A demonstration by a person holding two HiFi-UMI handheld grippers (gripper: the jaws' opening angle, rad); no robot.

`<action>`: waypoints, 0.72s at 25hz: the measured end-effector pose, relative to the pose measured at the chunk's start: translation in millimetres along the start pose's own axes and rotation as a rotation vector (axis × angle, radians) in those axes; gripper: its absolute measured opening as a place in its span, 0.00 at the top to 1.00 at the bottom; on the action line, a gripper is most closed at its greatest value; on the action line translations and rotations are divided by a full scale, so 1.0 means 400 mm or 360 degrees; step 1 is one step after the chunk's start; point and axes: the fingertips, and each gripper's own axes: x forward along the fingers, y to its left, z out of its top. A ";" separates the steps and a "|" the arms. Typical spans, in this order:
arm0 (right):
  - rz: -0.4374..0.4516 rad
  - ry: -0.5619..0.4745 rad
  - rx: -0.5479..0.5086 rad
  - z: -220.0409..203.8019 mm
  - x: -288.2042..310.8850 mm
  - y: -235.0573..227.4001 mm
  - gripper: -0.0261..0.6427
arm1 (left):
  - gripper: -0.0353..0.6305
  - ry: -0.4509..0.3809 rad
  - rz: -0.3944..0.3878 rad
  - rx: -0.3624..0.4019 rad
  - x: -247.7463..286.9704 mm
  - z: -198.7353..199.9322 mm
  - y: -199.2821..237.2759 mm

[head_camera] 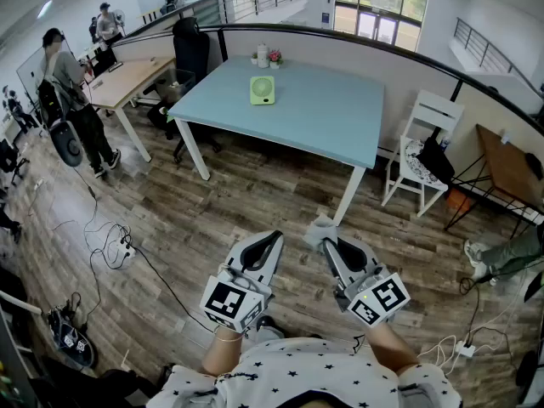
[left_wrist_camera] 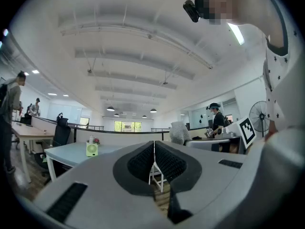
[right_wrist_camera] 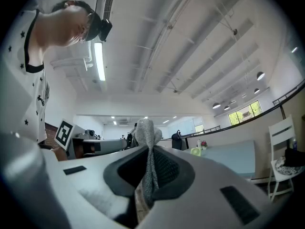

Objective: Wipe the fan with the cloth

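Right gripper (right_wrist_camera: pixel 151 185) jaws clamped on a crumpled grey knit cloth (right_wrist_camera: pixel 147 135) that sticks up past the tips. Left gripper (left_wrist_camera: pixel 154 163) jaws pressed together, nothing between. Small light-green square fan (head_camera: pixel 262 90) stands on the pale blue rectangular table (head_camera: pixel 331 121), well apart from both grippers, which are low over the wood-plank floor (head_camera: pixel 212 219).

We note small light-green fan (head_camera: pixel 262 90) upright on pale blue worktop (head_camera: pixel 327 121), near far edge; grey cloth (right_wrist_camera: pixel 145 133) clamped in jaws of right gripper (right_wrist_camera: pixel 150 168), bunched end protruding.
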 end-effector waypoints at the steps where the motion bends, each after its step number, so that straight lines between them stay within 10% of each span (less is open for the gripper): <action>1: -0.0006 0.0002 0.0000 -0.001 -0.004 0.001 0.93 | 0.90 -0.0001 -0.0005 -0.0002 -0.002 -0.001 -0.004; 18: -0.0089 0.0022 0.0086 -0.038 0.048 0.028 0.92 | 0.90 0.0007 -0.0026 -0.0043 -0.050 -0.018 0.057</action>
